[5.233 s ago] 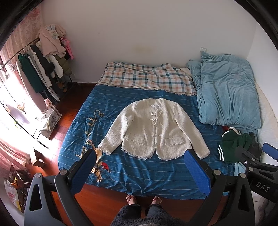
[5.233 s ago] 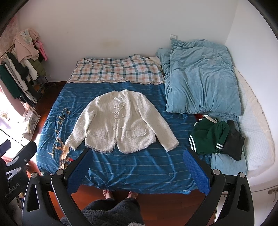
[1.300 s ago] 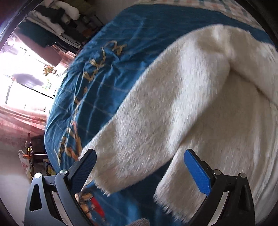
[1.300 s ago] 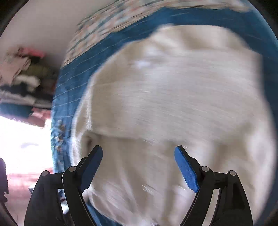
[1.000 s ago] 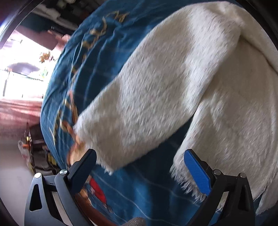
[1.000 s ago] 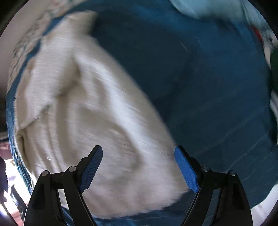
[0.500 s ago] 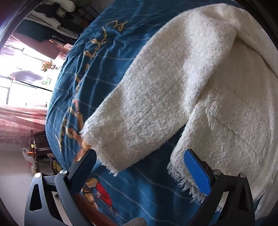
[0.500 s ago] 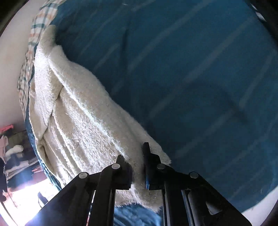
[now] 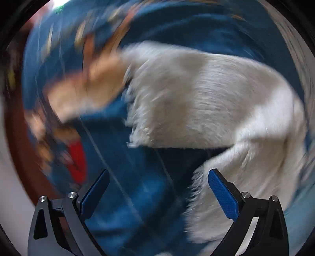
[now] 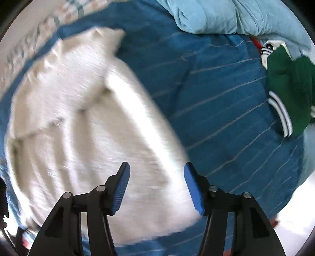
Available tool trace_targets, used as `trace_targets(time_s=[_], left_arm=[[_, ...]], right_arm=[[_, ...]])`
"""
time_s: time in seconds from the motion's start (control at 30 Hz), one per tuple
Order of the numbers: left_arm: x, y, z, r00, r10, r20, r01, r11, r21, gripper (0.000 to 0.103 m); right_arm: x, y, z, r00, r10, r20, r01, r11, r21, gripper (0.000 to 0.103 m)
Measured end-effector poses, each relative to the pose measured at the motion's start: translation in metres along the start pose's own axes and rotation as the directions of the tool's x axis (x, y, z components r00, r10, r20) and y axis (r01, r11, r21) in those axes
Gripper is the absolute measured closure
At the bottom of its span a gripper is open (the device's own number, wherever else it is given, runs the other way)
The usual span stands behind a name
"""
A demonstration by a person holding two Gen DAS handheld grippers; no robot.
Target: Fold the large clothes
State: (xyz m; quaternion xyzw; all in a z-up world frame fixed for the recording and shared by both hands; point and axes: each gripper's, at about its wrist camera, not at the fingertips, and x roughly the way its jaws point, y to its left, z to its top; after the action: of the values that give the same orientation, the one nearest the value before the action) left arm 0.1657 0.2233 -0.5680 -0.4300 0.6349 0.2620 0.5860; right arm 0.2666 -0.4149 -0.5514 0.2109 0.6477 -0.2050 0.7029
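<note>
Right wrist view looks almost straight down on the bed [image 10: 226,110], whose blue striped cover carries everything in sight. A cream fuzzy jacket [image 10: 94,137] lies spread over the left and middle of that cover, motion-smeared, with one sleeve folded across its body. A light blue duvet [image 10: 226,15] is bunched along the top edge, and a green garment with white stripes [image 10: 285,84] sits at the right, well apart from the jacket. A strip of plaid bedding [image 10: 29,43] shows at the upper left.

The right gripper [image 10: 156,183] points down over the jacket's lower edge. Its blue pads stand about halfway apart and are opening; the pale fabric shows in the gap below them, but neither pad presses on it.

Left wrist view is heavily blurred. The left gripper [image 9: 157,195] tilts steeply downward with its jaws spread wide and nothing gripped. Between them lies the blue cover [image 9: 137,187]; the jacket's [image 9: 206,102] fringed hem shows just behind its right finger [image 9: 222,193]. Whether that finger touches the fabric cannot be told. A printed figure in tan and red [image 9: 78,157] blurs across the cover at left.
</note>
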Motion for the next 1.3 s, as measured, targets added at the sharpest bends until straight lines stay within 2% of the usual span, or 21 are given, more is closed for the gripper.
trace_targets(time_s=[0.07,0.13,0.17,0.2,0.3,0.4,0.53,0.57,0.63,0.73,0.77,0.8,0.83,0.87,0.93,1.0,1.07,1.13,1.17,1.23,1.3], left_arm=[[0.012,0.014,0.012,0.996,-0.094,0.004,0.094,0.990,-0.106,0.002],[0.018,0.020,0.028,0.987,-0.151,0.057,0.158,0.973,-0.170,0.019],[0.017,0.020,0.035,0.984,-0.153,0.087,0.167,0.969,-0.183,0.031],[0.013,0.019,0.045,0.979,-0.154,0.133,0.177,0.966,-0.186,0.047],[-0.001,0.010,0.072,0.967,-0.132,0.218,0.166,0.976,-0.141,0.074],[-0.021,0.003,0.102,0.947,-0.127,0.296,0.153,0.986,-0.064,0.079],[-0.052,0.009,0.158,0.892,-0.161,0.423,0.183,0.983,-0.010,0.080],[-0.052,0.009,0.171,0.884,-0.184,0.430,0.202,0.979,0.004,0.080],[-0.039,0.008,0.198,0.895,-0.227,0.385,0.241,0.970,0.011,0.080],[-0.024,0.002,0.214,0.911,-0.259,0.321,0.278,0.961,-0.014,0.075],[-0.019,0.002,0.207,0.911,-0.271,0.311,0.293,0.956,-0.024,0.067],[-0.015,0.004,0.207,0.911,-0.279,0.304,0.305,0.952,-0.039,0.053],[-0.012,0.007,0.203,0.904,-0.301,0.304,0.331,0.942,-0.053,0.045],[-0.016,0.013,0.188,0.892,-0.328,0.310,0.362,0.931,-0.056,0.032],[-0.018,0.014,0.176,0.880,-0.339,0.333,0.379,0.923,-0.063,0.027],[-0.017,0.006,0.174,0.886,-0.309,0.346,0.347,0.937,-0.052,0.018],[-0.014,-0.006,0.174,0.900,-0.242,0.361,0.282,0.958,-0.060,0.016],[-0.013,-0.015,0.173,0.907,-0.182,0.381,0.226,0.971,-0.073,0.016],[-0.012,-0.020,0.174,0.910,-0.152,0.386,0.197,0.977,-0.081,0.016],[-0.011,-0.025,0.175,0.910,-0.119,0.397,0.167,0.982,-0.089,0.016],[-0.012,-0.029,0.175,0.909,-0.089,0.408,0.141,0.985,-0.100,0.016]], right_arm=[[0.008,0.071,-0.011,0.998,0.069,-0.004,-0.069,0.998,-0.005,0.041],[0.022,0.125,-0.023,0.991,0.122,-0.048,-0.124,0.991,-0.050,0.041],[0.028,0.143,-0.029,0.988,0.142,-0.063,-0.146,0.987,-0.068,0.040],[0.034,0.162,-0.037,0.986,0.153,-0.071,-0.160,0.982,-0.101,0.040],[0.047,0.200,-0.052,0.987,0.145,-0.069,-0.155,0.969,-0.192,0.039],[0.053,0.238,-0.069,0.987,0.149,-0.063,-0.160,0.953,-0.258,0.039],[0.054,0.268,-0.089,0.988,0.141,-0.057,-0.152,0.943,-0.297,0.039],[0.054,0.273,-0.094,0.988,0.141,-0.059,-0.152,0.941,-0.303,0.039],[0.059,0.286,-0.097,0.988,0.139,-0.070,-0.154,0.937,-0.313,0.039],[0.064,0.294,-0.106,0.986,0.142,-0.092,-0.164,0.934,-0.316,0.039],[0.065,0.297,-0.108,0.983,0.151,-0.103,-0.176,0.934,-0.312,0.039],[0.064,0.299,-0.111,0.983,0.153,-0.105,-0.178,0.934,-0.309,0.039],[0.065,0.311,-0.112,0.982,0.157,-0.102,-0.181,0.934,-0.308,0.039],[0.066,0.323,-0.113,0.981,0.168,-0.102,-0.191,0.932,-0.308,0.039],[0.071,0.343,-0.111,0.980,0.172,-0.102,-0.196,0.930,-0.312,0.039],[0.072,0.355,-0.112,0.983,0.159,-0.092,-0.181,0.931,-0.317,0.039],[0.074,0.382,-0.106,0.996,0.087,-0.036,-0.094,0.938,-0.333,0.039],[0.070,0.390,-0.098,0.998,-0.036,0.057,0.054,0.935,-0.350,0.038],[0.068,0.394,-0.097,0.989,-0.097,0.108,0.129,0.928,-0.349,0.038],[0.064,0.401,-0.090,0.969,-0.167,0.181,0.220,0.916,-0.336,0.037],[0.062,0.407,-0.086,0.955,-0.198,0.219,0.263,0.908,-0.326,0.035]])
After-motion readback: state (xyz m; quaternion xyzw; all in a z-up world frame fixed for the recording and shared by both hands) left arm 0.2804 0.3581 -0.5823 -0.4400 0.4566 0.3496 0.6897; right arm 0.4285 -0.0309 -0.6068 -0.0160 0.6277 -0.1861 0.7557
